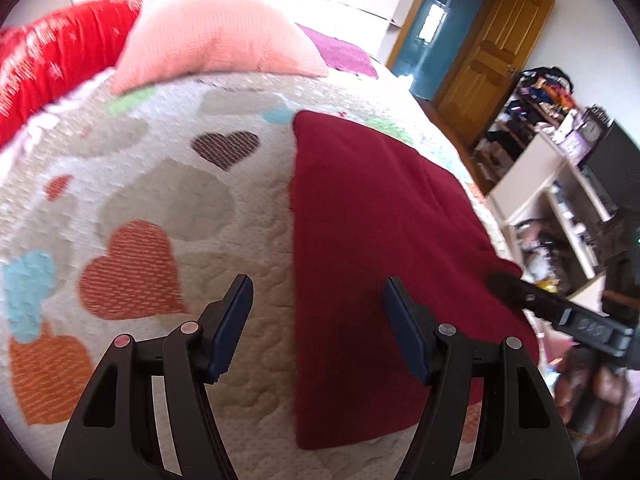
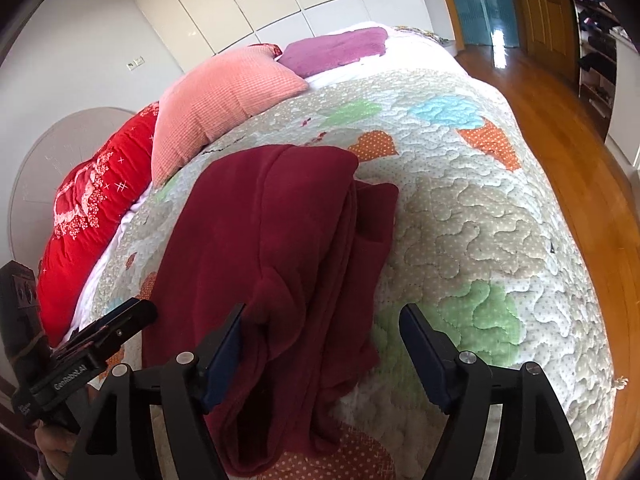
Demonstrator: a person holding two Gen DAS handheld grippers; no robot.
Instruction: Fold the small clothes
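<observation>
A dark red garment (image 1: pixel 380 248) lies on the quilted bed cover (image 1: pixel 168 200). It is folded over lengthwise, with layered edges showing in the right wrist view (image 2: pixel 272 248). My left gripper (image 1: pixel 319 300) is open and empty, hovering over the garment's left edge. My right gripper (image 2: pixel 322 330) is open and empty, above the near end of the garment, whose folds lie between the fingers. The right gripper also shows at the right of the left wrist view (image 1: pixel 560 316). The left gripper shows at the lower left of the right wrist view (image 2: pixel 108 332).
A pink pillow (image 2: pixel 224 100), a red pillow (image 2: pixel 88 216) and a purple cloth (image 2: pixel 336 50) lie at the head of the bed. Wooden floor (image 2: pixel 560 128) runs along the bed's right side. Cluttered shelves (image 1: pixel 552 184) stand beyond the bed edge.
</observation>
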